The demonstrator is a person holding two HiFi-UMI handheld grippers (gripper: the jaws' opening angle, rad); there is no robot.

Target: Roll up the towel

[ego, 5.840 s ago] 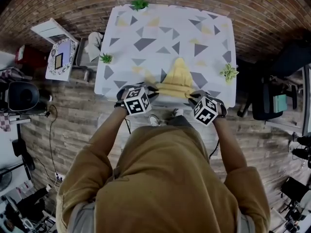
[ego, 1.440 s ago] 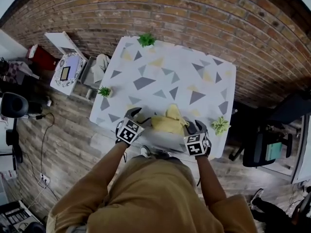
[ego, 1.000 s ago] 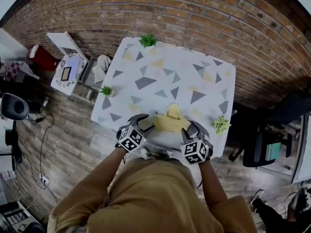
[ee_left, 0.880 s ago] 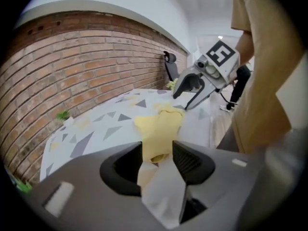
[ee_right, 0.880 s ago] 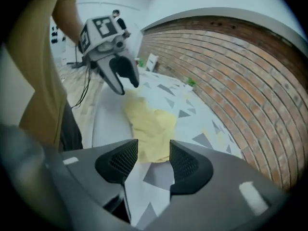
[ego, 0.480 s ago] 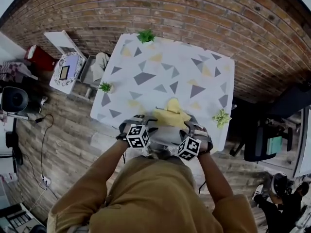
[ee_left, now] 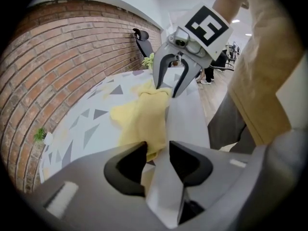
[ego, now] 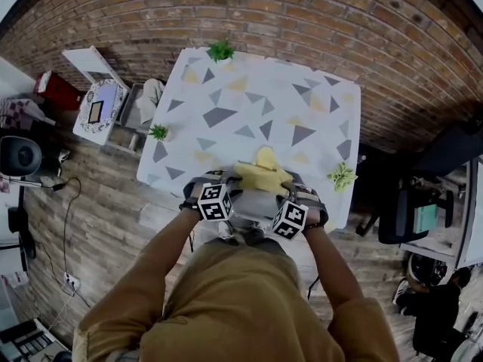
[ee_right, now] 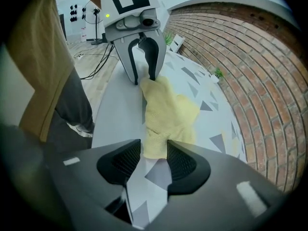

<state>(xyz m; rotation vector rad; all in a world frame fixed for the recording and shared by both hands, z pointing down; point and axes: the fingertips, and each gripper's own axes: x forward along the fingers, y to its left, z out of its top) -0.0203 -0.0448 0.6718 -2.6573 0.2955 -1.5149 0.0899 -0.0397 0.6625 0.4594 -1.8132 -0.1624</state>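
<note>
Clamping the near edge of the yellow towel [ego: 263,176] at the tabletop's [ego: 249,89] front, left tool [ee_left: 157,150] and right tool [ee_right: 154,150] at opposite ends, with jaws just closed onto cloth, probably to start an even roll.

towel [ego: 262,178] | pale yellow, waffle-textured cloth | rumpled and bunched, tapering to a point at its far end | low centre of head view, at near edge of triangle-patterned table [ego: 256,89]

pale yellow towel [ego: 261,175], white table [ego: 260,89] with grey and yellow triangles, red brick wall [ego: 317,13], brown wooden floor [ego: 98,194]
</note>
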